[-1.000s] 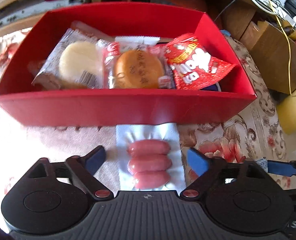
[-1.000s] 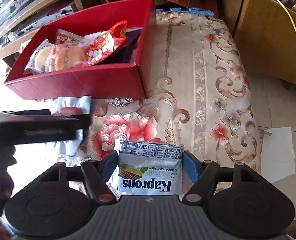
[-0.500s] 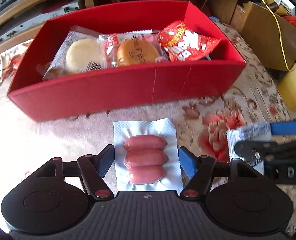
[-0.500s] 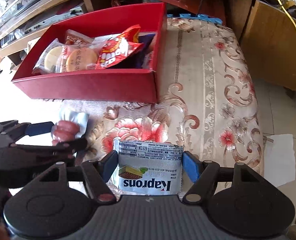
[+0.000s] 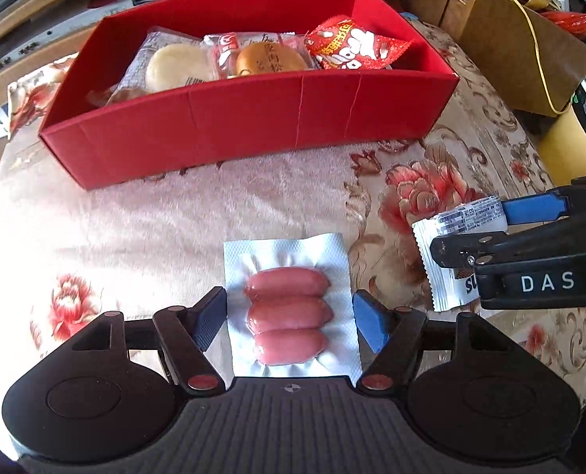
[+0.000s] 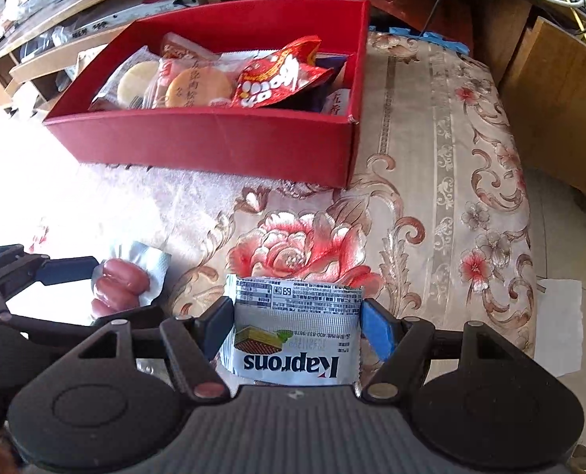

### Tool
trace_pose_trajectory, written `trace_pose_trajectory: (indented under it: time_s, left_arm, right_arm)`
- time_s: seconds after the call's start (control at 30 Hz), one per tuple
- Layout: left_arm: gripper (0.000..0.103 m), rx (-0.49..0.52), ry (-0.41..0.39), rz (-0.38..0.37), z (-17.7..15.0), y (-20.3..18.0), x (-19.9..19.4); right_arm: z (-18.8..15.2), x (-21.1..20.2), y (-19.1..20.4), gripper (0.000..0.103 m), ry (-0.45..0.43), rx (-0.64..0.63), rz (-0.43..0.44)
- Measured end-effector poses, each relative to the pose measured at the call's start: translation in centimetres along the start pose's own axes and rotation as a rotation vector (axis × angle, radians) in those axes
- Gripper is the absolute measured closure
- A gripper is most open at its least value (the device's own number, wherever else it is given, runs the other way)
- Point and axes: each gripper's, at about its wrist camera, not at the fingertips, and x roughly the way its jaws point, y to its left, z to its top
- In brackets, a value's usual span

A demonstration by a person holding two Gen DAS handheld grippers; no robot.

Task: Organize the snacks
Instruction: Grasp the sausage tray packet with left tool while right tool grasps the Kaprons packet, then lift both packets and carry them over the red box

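Each handheld gripper, the left gripper (image 5: 289,318) and the right gripper (image 6: 296,326), has a black ribbed body, round side discs, red-capped pivot screws, blue-padded fingers (image 5: 370,326), and white "DAS" lettering on one side.

box wall (image 5: 253,118) hides lower snacks (image 5: 178,67).

Both wrist views look steeply down, near cloth; share red box (image 5: 249,118) (image 6: 213,142).
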Motion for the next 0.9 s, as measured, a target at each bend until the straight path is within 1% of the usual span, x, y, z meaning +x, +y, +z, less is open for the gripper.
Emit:
trace_pose_trajectory:
  time_s: [0.2, 0.33, 0.43, 0.53, 0.63, 0.7, 0.73, 0.77, 0.9]
  left_arm:
    - [0.027, -0.002, -0.006, 0.016, -0.5, 0.5, 0.0]
    - [0.018, 0.004, -0.012, 0.038, -0.4, 0.5, 0.5]
    - [0.014, 0.01, -0.015, 0.049, -0.4, 0.6, 0.7]
    - [0.008, -0.005, -0.015, 0.054, -0.4, 1.0, 1.0]
    - [0.01, -0.007, -0.017, 0.052, -0.4, 0.9, 1.0]
    - [0.017, -0.003, -0.02, 0.051, -0.4, 0.8, 0.7]
    - [0.026, 0.005, -0.026, 0.049, -0.5, 0.7, 0.4]
    - [0.027, 0.008, -0.029, 0.043, -0.4, 0.6, 0.2]
    - [0.027, 0.007, -0.024, 0.027, -0.6, 0.5, 0.0]
  right_arm:
    - [-0.9, 0.8, 0.7, 0.035, 0.023, -0.035, -0.02]
    - [-1.0, 0.8, 0.8, 0.034, 0.021, -0.035, -0.027]
    - [-1.0, 1.0, 0.7, 0.033, 0.023, -0.03, -0.027]
    - [-1.0, 1.2, 0.5, 0.032, 0.029, -0.024, -0.022]
    - [-1.0, 1.2, 0.7, 0.033, 0.026, -0.033, -0.022]
    - [-1.1, 0.9, 1.1, 0.035, 0.017, -0.048, -0.029]
    - [-1.2, 0.8, 1.3, 0.035, 0.014, -0.054, -0.029]
    - [-1.4, 0.7, 1.5, 0.037, 0.013, -0.057, -0.024]
    - [-1.6, 0.0, 1.6, 0.038, 0.002, -0.059, -0.016]
